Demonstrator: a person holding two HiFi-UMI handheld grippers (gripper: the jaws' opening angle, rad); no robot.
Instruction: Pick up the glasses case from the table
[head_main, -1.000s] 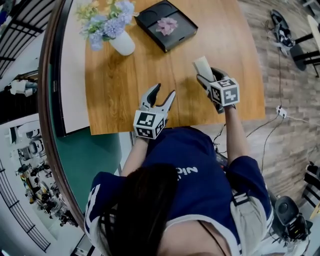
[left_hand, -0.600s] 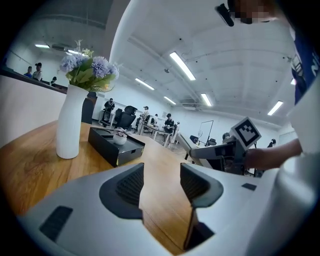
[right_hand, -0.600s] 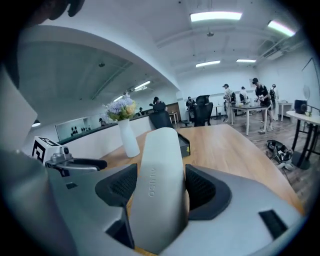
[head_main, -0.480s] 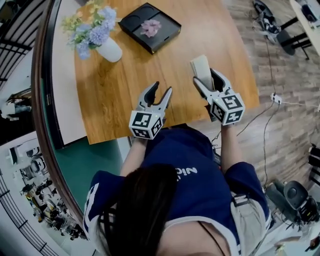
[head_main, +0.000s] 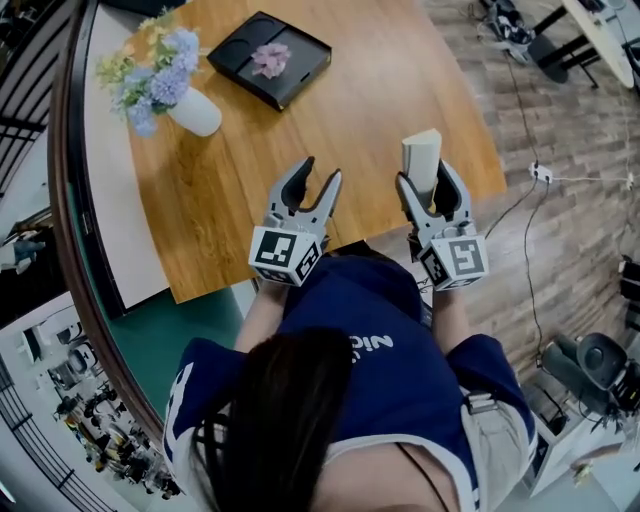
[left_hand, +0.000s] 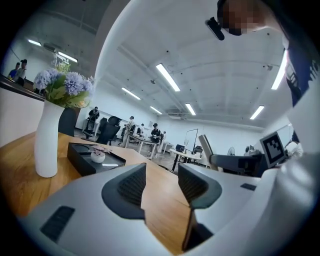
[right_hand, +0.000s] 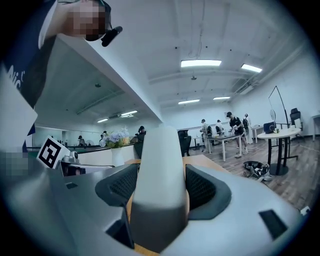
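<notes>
The glasses case (head_main: 421, 150) is a pale, rounded oblong held in the air over the near right part of the wooden table (head_main: 240, 190). My right gripper (head_main: 428, 178) is shut on it, one pad on each side. In the right gripper view the case (right_hand: 160, 170) stands between the ribbed pads and fills the gap of the right gripper (right_hand: 160, 187). My left gripper (head_main: 320, 172) hovers over the table's near edge, open and holding nothing; its jaws have just been closing a little. The left gripper view shows bare table between the jaws of the left gripper (left_hand: 162, 182).
A white vase of blue and yellow flowers (head_main: 190, 105) stands at the table's far left. A black square tray (head_main: 268, 72) with a small pink item sits at the far middle. Both show in the left gripper view, vase (left_hand: 47, 140) and tray (left_hand: 92, 157). Cables and chair bases lie on the floor at right.
My right gripper has risen with the case and come nearer to the person, tipping toward level. The left gripper has risen too, and its jaws stand slightly narrower.
</notes>
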